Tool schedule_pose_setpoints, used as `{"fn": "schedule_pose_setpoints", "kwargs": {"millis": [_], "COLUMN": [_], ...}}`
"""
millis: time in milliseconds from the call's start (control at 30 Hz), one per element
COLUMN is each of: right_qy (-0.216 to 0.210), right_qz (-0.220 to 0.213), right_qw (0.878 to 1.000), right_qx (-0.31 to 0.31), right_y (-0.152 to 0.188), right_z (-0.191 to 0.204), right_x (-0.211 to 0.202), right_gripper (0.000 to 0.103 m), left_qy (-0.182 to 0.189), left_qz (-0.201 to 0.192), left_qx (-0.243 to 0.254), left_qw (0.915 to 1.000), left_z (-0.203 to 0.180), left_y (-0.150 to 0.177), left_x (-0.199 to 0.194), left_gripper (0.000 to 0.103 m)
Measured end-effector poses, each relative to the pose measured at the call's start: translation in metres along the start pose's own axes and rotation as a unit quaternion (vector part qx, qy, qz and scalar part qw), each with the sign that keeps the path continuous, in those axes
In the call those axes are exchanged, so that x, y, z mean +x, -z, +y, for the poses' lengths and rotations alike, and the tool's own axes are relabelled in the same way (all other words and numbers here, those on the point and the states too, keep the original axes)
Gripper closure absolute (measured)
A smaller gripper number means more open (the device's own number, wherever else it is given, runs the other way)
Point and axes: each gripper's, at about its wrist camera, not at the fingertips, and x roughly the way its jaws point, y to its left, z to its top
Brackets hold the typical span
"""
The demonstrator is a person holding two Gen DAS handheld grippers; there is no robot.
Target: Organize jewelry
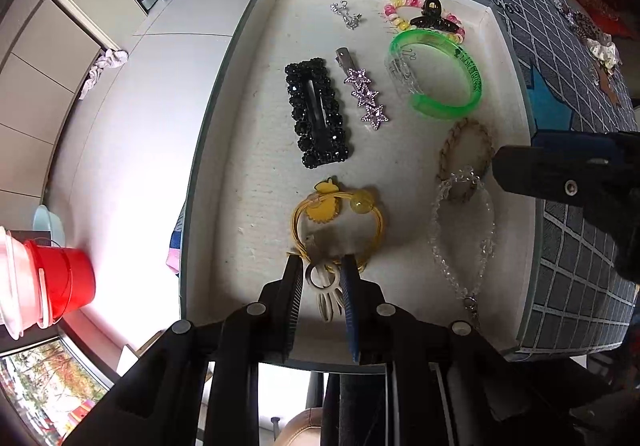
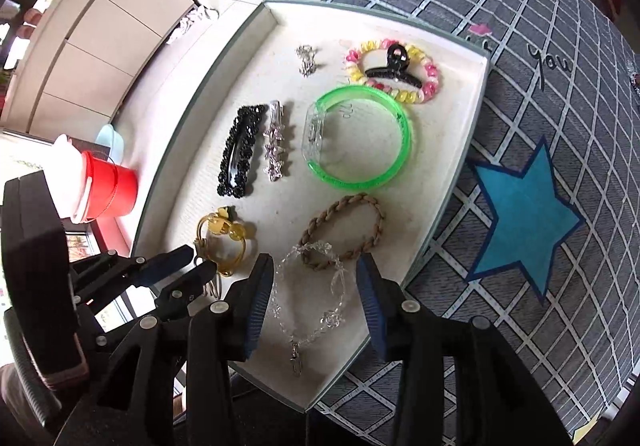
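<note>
A white tray [image 1: 248,149] on the checked cloth holds the jewelry. My left gripper [image 1: 322,272] points straight down at the tray's near edge, shut on a cream hair clip [image 1: 324,286] that sits just below the yellow hair tie [image 1: 340,221]. In the right wrist view my right gripper [image 2: 314,286] stands open, its blue pads on either side of a clear bead string [image 2: 308,298] without touching it. The string lies on the tray and overlaps a braided brown band [image 2: 344,230]. The left gripper [image 2: 202,260] shows at that view's lower left.
Farther up the tray lie a black beaded clip [image 1: 318,111], a star clip [image 1: 366,95], a green bangle [image 1: 436,73], a pink-yellow coil tie [image 2: 394,71] under a black claw clip [image 2: 394,71], and silver earrings [image 1: 348,15]. A red bucket [image 1: 60,280] stands on the floor at left.
</note>
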Motion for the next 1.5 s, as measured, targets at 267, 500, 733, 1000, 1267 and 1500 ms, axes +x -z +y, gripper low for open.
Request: {"fn": "schedule_pose_setpoints", "kwargs": {"millis": [267,500,733,1000,1267,1500], "right_qy": [0.009,0.016,0.016,0.016,0.019,0.018], "right_qz": [-0.012,-0.022,-0.027,-0.021,-0.009,0.001], "right_qw": [1.000,0.999,0.998,0.999,0.999,1.000], "right_qx": [0.015,0.037,0.048,0.047,0.036,0.024], "right_y": [-0.001,0.009,0.017,0.020,0.021,0.022], "right_z": [-0.009,-0.034,-0.043,-0.045,-0.038,-0.027], "right_x": [-0.027,-0.050,-0.064,-0.061,-0.054,-0.047], "right_gripper": [0.049,0.047,0.047,0.047,0.047,0.047], "left_qy": [0.000,-0.001,-0.011,-0.020,-0.027,-0.033], "left_qz": [-0.018,-0.025,-0.049,-0.039,-0.019,-0.024], "left_qx": [0.008,0.015,0.018,0.021,0.007,0.002], "left_qw": [0.9998,0.9996,0.9986,0.9988,0.9994,0.9992], "left_z": [-0.007,-0.009,-0.011,-0.015,-0.009,-0.005], "left_y": [-0.001,0.001,-0.002,-0.003,0.003,0.005], "left_x": [-0.018,-0.030,-0.042,-0.041,-0.034,-0.036], "left_gripper": [0.076,0.076,0.000,0.000,0.000,0.000]}}
